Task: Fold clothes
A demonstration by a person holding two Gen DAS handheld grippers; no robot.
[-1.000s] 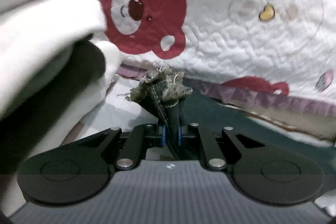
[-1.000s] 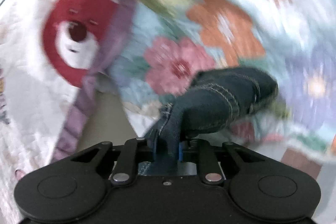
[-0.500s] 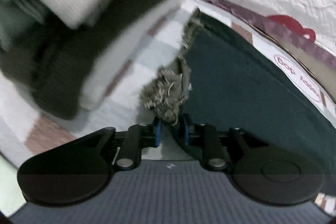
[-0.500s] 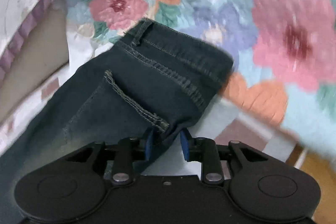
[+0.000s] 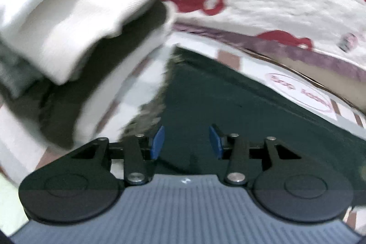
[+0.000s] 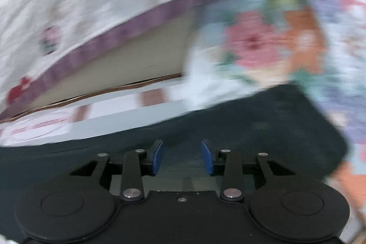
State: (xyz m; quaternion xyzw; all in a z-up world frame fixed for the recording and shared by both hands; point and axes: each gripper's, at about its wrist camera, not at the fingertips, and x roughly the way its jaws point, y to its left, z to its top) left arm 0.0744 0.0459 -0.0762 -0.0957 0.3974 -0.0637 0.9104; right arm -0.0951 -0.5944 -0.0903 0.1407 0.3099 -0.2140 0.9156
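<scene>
Left gripper (image 5: 184, 141): jaws opening, pads clear of the cloth; nothing pinched. Dark jeans (image 5: 228, 106) lie flat directly beneath and ahead of it, frayed hem (image 5: 157, 106) just off its left pad. Stack of folded white and dark garments (image 5: 68, 26) up and to its left, seemingly finished.

Right gripper (image 6: 182, 158): jaws opening, empty; jeans (image 6: 274, 129) spread under and to the right of it, reaching the floral quilt (image 6: 263, 45).

Judgement: jeans laid out and released; folds still to make. Frames blurred.
</scene>
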